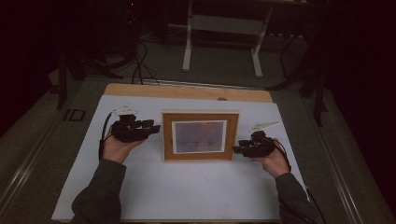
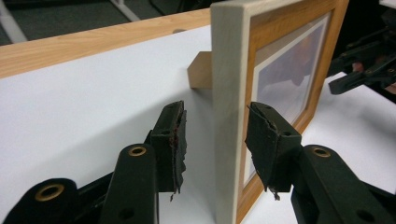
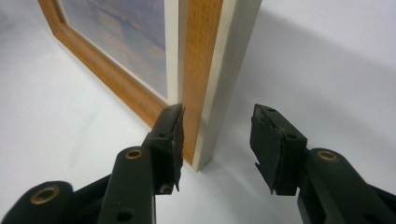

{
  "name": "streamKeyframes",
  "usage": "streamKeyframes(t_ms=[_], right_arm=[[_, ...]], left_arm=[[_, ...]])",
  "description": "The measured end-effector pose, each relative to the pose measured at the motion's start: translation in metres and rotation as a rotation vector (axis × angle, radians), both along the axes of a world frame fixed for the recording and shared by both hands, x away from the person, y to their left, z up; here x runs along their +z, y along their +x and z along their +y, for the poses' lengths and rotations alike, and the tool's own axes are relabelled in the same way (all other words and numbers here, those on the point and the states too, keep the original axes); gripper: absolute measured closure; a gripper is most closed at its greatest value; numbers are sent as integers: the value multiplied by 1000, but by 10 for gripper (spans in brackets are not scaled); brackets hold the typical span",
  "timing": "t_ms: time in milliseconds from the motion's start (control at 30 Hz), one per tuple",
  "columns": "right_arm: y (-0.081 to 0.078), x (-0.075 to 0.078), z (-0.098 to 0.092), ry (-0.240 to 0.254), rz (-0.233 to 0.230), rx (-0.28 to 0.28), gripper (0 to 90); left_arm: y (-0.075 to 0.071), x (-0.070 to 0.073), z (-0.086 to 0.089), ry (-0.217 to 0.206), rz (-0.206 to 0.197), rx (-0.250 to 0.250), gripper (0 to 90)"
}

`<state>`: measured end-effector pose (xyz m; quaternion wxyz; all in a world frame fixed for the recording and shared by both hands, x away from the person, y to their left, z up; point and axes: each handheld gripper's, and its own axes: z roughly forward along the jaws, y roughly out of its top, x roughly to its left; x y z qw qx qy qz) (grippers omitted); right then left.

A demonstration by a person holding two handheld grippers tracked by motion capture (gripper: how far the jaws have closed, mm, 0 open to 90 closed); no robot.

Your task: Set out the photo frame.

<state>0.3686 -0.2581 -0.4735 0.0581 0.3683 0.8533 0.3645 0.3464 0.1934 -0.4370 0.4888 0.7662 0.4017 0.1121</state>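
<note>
A wooden picture frame [image 1: 200, 136] with a pale mat and a bluish picture stands upright in the middle of the white table top [image 1: 187, 196]. My left gripper [image 1: 154, 127] is at its left edge. In the left gripper view the frame's pale side [image 2: 229, 93] stands between the jaws of my left gripper [image 2: 217, 140], with a gap at the back pad [image 2: 173, 135]. My right gripper [image 1: 237, 149] is at the lower right corner. There the frame's corner [image 3: 201, 70] sits inside my right gripper [image 3: 219, 140], near one pad and well clear of the other. Both are open.
A small wooden back stand [image 2: 201, 70] props the frame from behind. The table's wooden far edge [image 1: 187, 92] runs behind the white top. Beyond it on the floor stand a white desk leg [image 1: 187, 46] and dark cables [image 1: 140, 65].
</note>
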Motion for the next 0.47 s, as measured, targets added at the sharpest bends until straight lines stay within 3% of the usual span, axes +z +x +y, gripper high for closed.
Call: streamKeyframes(t_ms=[333, 467], right_arm=[[-3, -6, -9, 10, 13, -9, 540], [-4, -8, -13, 21, 18, -15, 541]], left_arm=[[-14, -22, 10, 40, 14, 50, 569], [-14, -34, 17, 89, 34, 85, 559]])
